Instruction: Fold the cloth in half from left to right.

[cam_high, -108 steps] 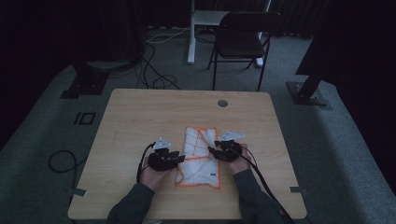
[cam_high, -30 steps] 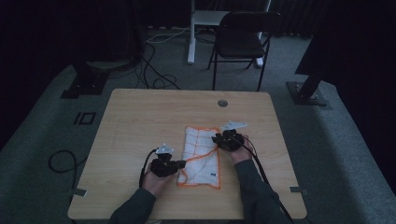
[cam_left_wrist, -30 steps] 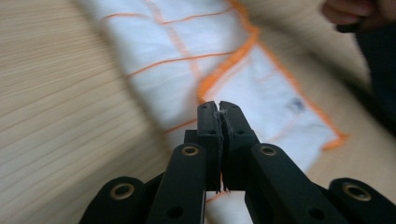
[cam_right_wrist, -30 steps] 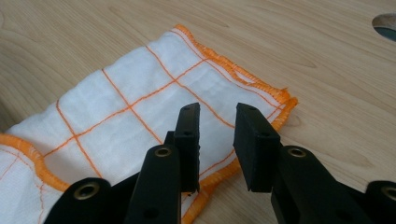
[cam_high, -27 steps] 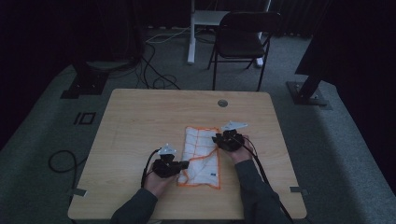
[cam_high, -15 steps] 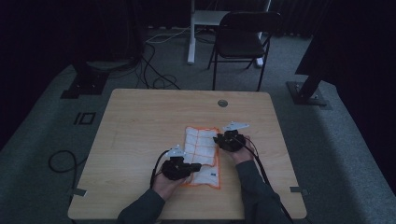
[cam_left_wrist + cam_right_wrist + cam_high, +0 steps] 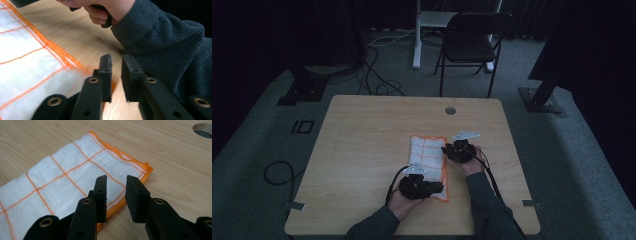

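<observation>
High view is showing a white cloth (image 7: pixel 429 161) with orange grid lines and an orange hem, lying folded into a narrow strip on the wooden table (image 7: pixel 362 140); the left gripper (image 7: pixel 432 188) is sitting at the strip's near end, its jaws pointing across the near corner, and the right gripper (image 7: pixel 447 150) is sitting at the strip's far right edge, jaws pointing in at the cloth; a chair (image 7: pixel 472 42) is standing on the floor beyond the table. In the left gripper view the jaws have just been opening and are standing a narrow gap apart with nothing between them; the cloth's orange hem (image 7: pixel 62 56) is lying just to the left of the left jaw, bare wood is showing through the gap, and the person's dark sleeve (image 7: pixel 170 50) is lying close beyond the right jaw. In the right gripper view the jaws are standing slightly apart, gripping nothing; the cloth is lying flat beneath and ahead of the left jaw, its hemmed edge is passing under the gap, and bare table is lying under the right jaw; a round hole (image 7: pixel 203 130) in the tabletop is sitting far off to the upper right.
</observation>
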A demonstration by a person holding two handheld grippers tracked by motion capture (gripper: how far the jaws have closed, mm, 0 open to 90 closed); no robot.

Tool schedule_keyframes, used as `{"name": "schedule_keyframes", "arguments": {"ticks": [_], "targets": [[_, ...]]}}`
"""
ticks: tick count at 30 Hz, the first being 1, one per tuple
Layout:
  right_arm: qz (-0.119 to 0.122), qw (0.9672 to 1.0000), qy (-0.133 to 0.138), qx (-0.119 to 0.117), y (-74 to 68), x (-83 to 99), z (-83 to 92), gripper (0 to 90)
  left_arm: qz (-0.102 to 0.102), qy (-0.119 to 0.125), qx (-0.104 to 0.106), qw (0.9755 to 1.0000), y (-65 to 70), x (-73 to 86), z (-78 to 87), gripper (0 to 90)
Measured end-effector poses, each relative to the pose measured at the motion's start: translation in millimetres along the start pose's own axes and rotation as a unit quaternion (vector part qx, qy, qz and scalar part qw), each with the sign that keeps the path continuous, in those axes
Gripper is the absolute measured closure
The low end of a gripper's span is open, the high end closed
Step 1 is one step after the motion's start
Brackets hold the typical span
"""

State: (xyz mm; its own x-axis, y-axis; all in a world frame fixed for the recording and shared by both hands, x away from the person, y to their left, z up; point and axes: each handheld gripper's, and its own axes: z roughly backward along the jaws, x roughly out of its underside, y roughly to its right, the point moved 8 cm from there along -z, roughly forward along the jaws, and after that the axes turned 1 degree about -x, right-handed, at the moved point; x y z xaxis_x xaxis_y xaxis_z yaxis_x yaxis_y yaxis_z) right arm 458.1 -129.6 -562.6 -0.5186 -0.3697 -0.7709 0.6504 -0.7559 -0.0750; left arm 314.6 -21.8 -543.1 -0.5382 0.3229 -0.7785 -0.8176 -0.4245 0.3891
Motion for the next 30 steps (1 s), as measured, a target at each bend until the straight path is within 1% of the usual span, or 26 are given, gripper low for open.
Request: {"name": "schedule_keyframes", "arguments": {"ticks": [2,6,7,11,14,16,17,18,19,20,24,26,29,30], "targets": [[0.000,1.0000,-0.001,0.000,0.3,0.6,0.0,70.4,0.000,0.006,-0.005,1.0000,-2.8,-0.8,2.8,76.4],[0.000,1.0000,-0.005,0.000,0.3,2.9,-1.4,68.1,-0.001,0.009,-0.029,0.9995,-12.5,-2.2,10.0,75.5],[-0.002,1.0000,-0.008,0.000,0.2,4.0,-1.9,68.0,0.001,0.011,-0.036,0.9993,-15.1,-2.2,11.8,75.3],[-0.012,0.9998,-0.018,0.001,-0.7,12.9,-3.5,64.3,0.001,0.015,-0.060,0.9981,-25.4,-0.1,19.2,74.0],[-0.018,0.9996,-0.023,0.002,-0.8,20.8,-5.0,62.8,0.008,0.018,-0.077,0.9968,-34.8,2.5,24.5,73.0],[-0.026,0.9993,-0.025,0.004,2.3,23.4,-7.9,62.1,0.011,0.020,-0.091,0.9956,-42.8,4.6,28.5,72.8],[-0.026,0.9993,-0.025,0.004,2.3,23.4,-7.9,62.1,0.011,0.020,-0.091,0.9956,-42.8,4.6,28.5,72.6],[-0.033,0.9992,-0.022,0.005,4.5,23.1,-9.5,62.0,0.017,0.022,-0.103,0.9943,-51.1,6.7,33.4,72.6],[-0.043,0.9989,-0.017,0.006,9.6,20.2,-11.8,62.1,0.019,0.023,-0.108,0.9937,-54.3,7.4,35.2,72.2],[-0.046,0.9988,-0.014,0.009,11.7,18.4,-12.6,62.3,0.021,0.024,-0.116,0.9928,-58.6,8.1,37.6,71.9],[-0.048,0.9986,-0.007,0.021,20.2,8.1,-17.0,64.6,0.028,0.030,-0.142,0.9890,-74.8,8.3,45.1,71.6],[-0.049,0.9984,-0.006,0.027,24.7,3.9,-19.9,65.9,0.025,0.031,-0.155,0.9871,-82.6,6.9,47.3,71.0],[-0.056,0.9980,-0.006,0.030,31.4,-0.8,-24.9,68.0,0.030,0.036,-0.167,0.9848,-95.7,2.9,48.9,70.1],[-0.057,0.9979,-0.006,0.029,32.9,-2.3,-26.9,68.9,0.035,0.040,-0.169,0.9841,-100.1,1.3,49.3,69.8]]}}
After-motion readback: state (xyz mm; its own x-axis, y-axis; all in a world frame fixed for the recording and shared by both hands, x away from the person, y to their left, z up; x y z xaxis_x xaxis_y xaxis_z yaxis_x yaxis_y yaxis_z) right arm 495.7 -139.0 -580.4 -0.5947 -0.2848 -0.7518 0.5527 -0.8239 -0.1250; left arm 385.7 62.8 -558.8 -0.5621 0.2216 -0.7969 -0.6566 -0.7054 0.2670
